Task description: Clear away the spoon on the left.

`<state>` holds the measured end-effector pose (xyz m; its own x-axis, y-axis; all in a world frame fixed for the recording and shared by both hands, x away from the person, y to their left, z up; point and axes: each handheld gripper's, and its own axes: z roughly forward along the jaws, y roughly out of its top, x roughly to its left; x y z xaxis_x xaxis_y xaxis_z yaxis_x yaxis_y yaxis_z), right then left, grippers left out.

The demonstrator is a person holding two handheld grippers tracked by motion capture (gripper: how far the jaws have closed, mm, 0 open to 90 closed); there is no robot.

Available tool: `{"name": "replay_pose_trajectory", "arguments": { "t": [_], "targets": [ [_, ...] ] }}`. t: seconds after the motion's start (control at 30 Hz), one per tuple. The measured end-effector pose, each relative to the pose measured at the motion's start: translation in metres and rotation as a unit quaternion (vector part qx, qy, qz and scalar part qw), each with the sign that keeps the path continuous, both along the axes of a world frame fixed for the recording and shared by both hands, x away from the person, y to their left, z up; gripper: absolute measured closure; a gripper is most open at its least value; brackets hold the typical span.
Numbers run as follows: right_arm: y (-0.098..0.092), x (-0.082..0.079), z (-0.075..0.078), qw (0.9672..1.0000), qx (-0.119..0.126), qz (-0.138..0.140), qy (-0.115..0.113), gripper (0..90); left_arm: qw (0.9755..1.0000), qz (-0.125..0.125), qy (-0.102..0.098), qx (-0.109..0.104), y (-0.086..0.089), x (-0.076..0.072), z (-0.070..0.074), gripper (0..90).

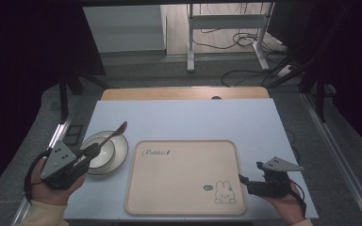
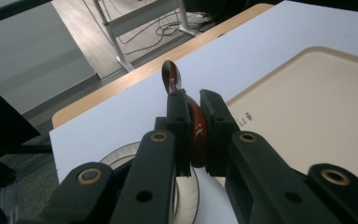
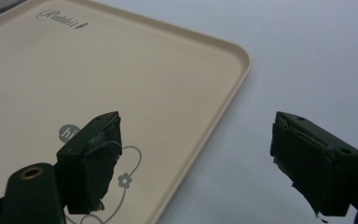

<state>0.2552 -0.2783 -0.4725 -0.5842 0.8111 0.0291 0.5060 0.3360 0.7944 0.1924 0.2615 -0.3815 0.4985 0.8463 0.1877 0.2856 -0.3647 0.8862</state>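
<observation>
Here the left tool [image 1: 93, 149], held in the person's left hand [image 1: 52, 186] near the desk's left edge, is clamped on the handle of a glossy reddish-brown wooden spoon [image 1: 114, 133]; the left gripper view shows the spoon [image 2: 186, 112] pinched between the two black jaws, its far end rising past their tips. The spoon slants up and away over a round white plate with a dark rim [image 1: 118, 153], which sits on the pale blue-grey desk [image 1: 184, 117] just beside the left edge of a beige rectangular plastic tray with a rabbit drawing [image 1: 184, 174]. The tray lies at the middle of the desk's near edge. The right tool [image 1: 243, 181], in the right hand [image 1: 287, 202], hovers at the tray's near right corner, its jaws spread wide with nothing between them; one jaw is over the tray [image 3: 121, 84], the other over bare desk [image 3: 307, 56]
</observation>
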Motion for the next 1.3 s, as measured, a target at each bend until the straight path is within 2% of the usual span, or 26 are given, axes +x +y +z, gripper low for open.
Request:
{"name": "replay_pose_trajectory", "arguments": {
  "t": [0.63, 1.3],
  "targets": [
    [0.000, 0.000, 0.000, 1.0000, -0.005, 0.001, -0.003, 16.6, 0.9997, -0.023, -0.005, -0.002, -0.021, 0.014, 0.003, 84.4],
    [-0.001, 0.000, 0.000, 1.0000, -0.006, 0.001, -0.003, 16.6, 0.9990, -0.046, 0.002, 0.004, -0.052, 0.035, 0.000, 84.3]
  ]
}}
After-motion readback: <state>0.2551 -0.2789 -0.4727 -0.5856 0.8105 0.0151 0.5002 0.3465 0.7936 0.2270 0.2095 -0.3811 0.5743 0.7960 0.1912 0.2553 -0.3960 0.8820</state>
